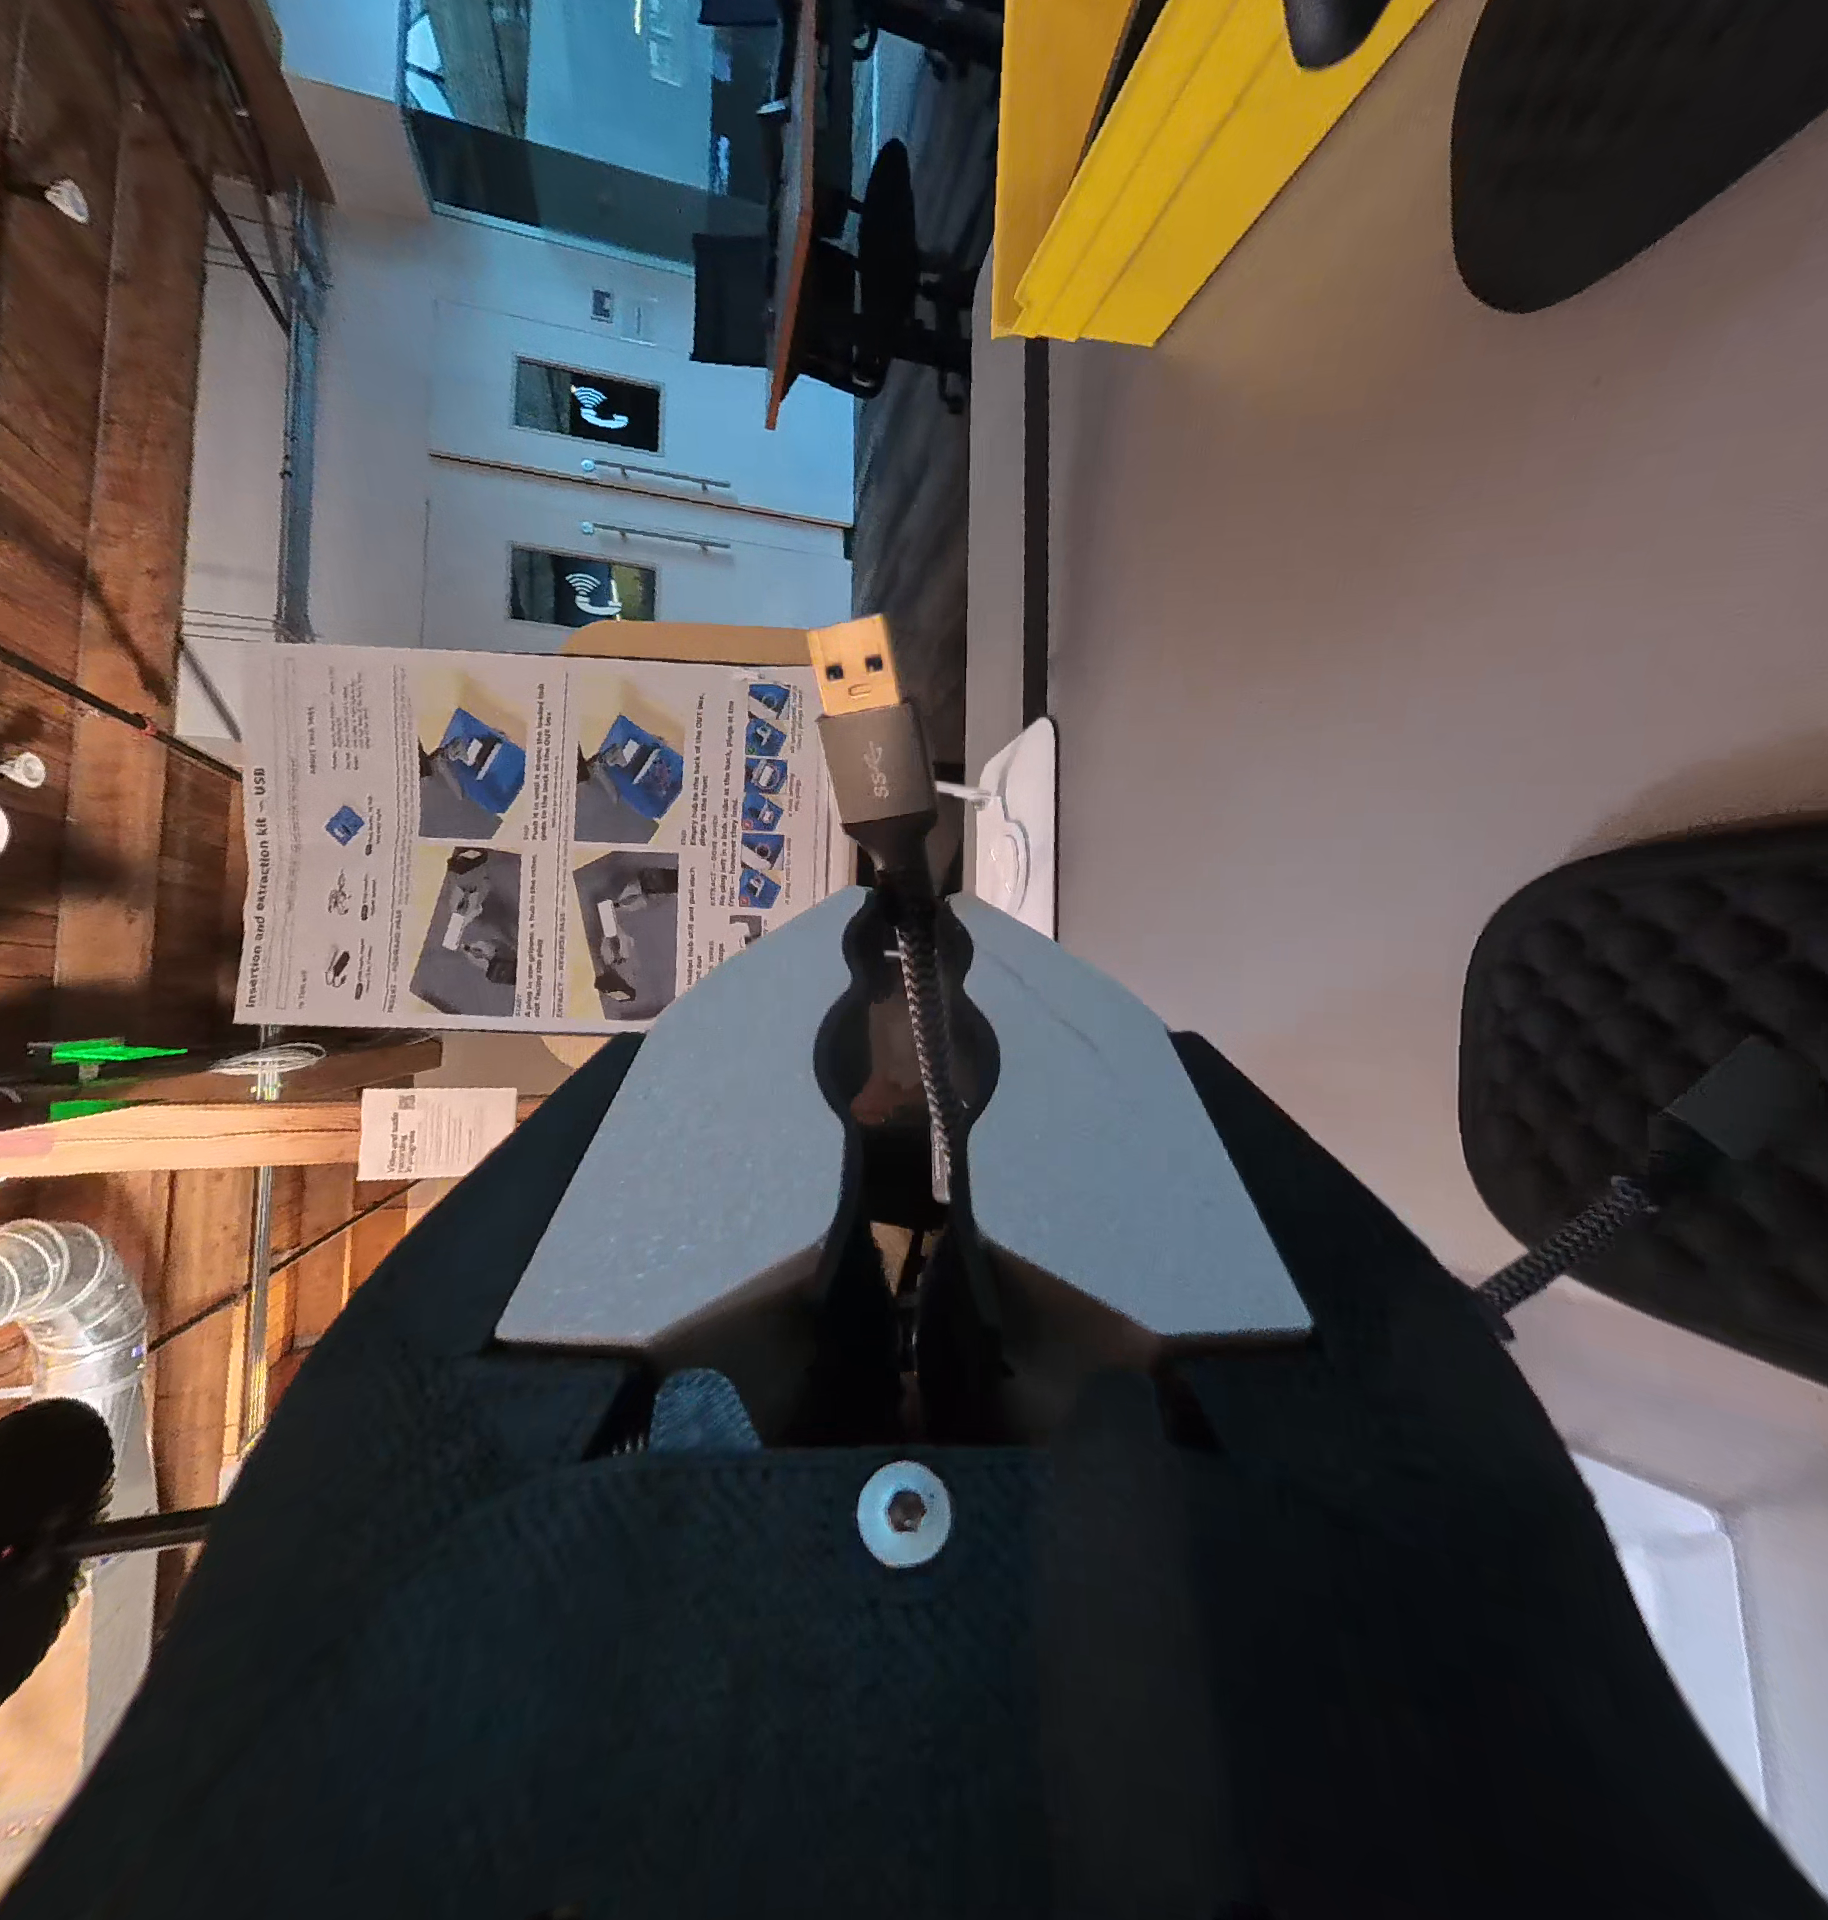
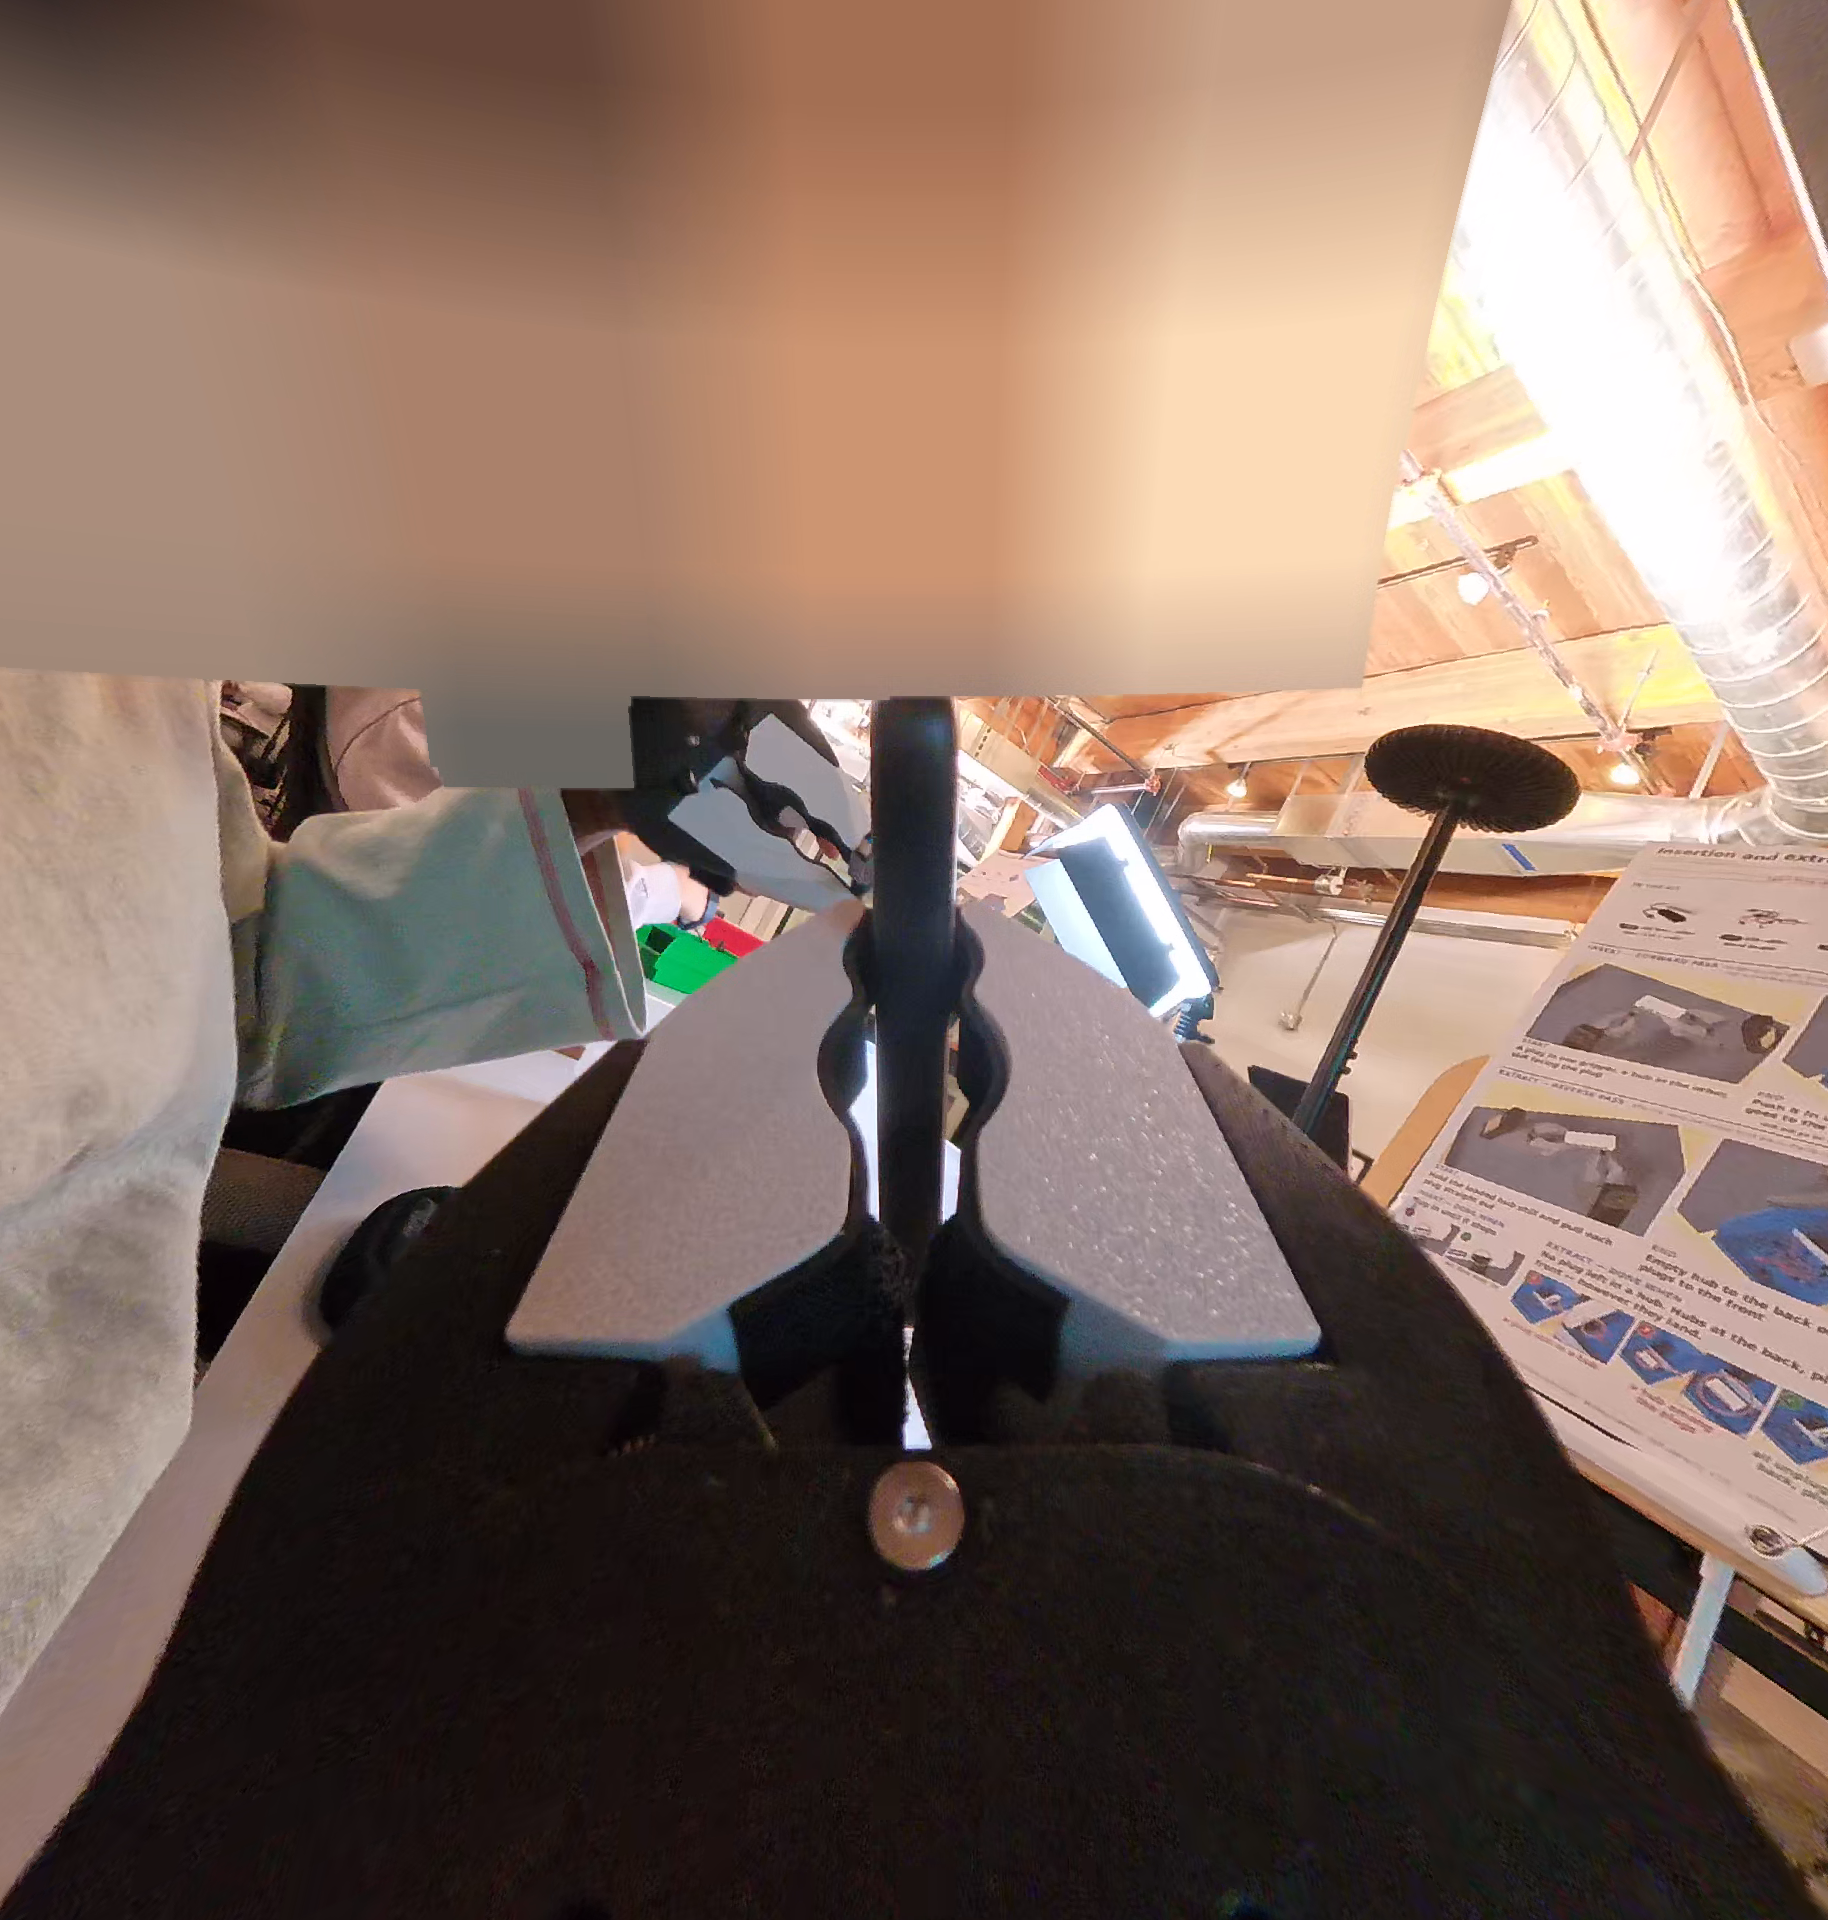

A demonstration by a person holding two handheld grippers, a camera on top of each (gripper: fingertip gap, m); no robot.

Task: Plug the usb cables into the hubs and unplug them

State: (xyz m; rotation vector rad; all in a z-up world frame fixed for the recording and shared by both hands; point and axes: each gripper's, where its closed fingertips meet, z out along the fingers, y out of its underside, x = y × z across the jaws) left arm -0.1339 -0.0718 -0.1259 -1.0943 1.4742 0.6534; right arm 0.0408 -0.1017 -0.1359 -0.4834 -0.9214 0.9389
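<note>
USB plug (image 1: 868, 717) sticks out past the left gripper (image 1: 905, 904) fingertips, fingers clamped on its braided cable (image 1: 931, 1049); right gripper (image 2: 910, 935) is clamped on a slim black hub (image 2: 912, 997); likely pre-insertion, next align plug with port.

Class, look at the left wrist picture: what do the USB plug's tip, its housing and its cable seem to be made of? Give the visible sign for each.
Plug tip: gold-coloured metal, by its shiny, sharp-edged shell.
Plug housing: probably matte grey metal, perhaps plastic; smooth with a soft sheen.
Cable: braided fabric sleeve, black and grey woven pattern showing where the left gripper clamps it.
</note>
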